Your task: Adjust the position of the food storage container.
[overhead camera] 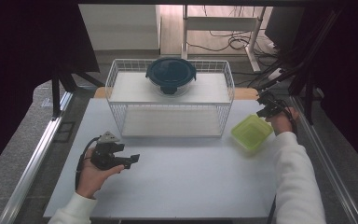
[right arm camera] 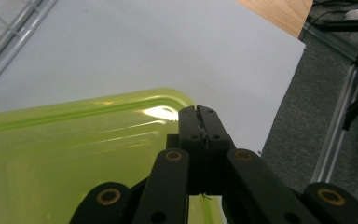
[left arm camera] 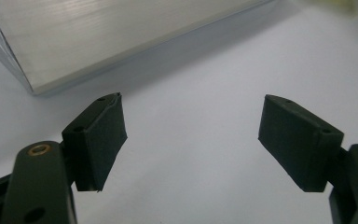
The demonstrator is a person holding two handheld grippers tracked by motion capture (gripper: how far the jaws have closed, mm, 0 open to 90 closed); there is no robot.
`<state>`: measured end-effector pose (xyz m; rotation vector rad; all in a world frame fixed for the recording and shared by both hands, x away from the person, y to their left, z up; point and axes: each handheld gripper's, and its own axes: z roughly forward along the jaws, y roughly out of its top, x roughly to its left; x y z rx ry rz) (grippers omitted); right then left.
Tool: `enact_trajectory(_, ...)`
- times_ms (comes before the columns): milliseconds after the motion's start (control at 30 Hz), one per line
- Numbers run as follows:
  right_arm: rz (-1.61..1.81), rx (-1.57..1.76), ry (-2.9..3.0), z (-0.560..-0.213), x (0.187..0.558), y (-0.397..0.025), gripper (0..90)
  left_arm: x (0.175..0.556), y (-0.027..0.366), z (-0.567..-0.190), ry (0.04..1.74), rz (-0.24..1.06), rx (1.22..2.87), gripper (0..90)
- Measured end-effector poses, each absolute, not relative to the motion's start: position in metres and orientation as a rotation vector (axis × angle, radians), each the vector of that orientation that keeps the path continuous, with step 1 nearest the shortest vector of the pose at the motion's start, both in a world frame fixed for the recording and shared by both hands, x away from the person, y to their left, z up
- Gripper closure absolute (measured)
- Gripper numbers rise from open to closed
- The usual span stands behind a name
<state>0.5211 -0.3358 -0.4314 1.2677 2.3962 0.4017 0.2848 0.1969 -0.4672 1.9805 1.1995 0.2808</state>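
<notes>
1. White table under everything; grey floor and metal rails around it.
2. White wire rack, two shelves, at the far middle of the table.
3. Round glass container with dark blue lid sits on the rack's top shelf, centred.
4. Lime green plastic lid, square with rounded corners, right of the rack, tilted, one edge raised off the table.
5. Right gripper jaws pressed together on the green lid's rim at a corner; in the high view it sits at the lid's far right edge.
6. Left gripper jaws spread apart, nothing between them, low over bare table front-left, well apart from the lid.
</notes>
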Motion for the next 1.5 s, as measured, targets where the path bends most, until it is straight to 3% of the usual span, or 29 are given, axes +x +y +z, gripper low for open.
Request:
enact_trajectory(600,0.325,1.22,2.522,-0.453,0.553,-0.345,88.7,0.286,0.204,-0.472,1.232,0.265,1.963,23.1)
enact_trajectory(1500,0.41,1.237,2.665,-0.458,0.472,-0.315,88.7,0.284,0.2,-0.469,1.19,0.229,1.965,23.5)
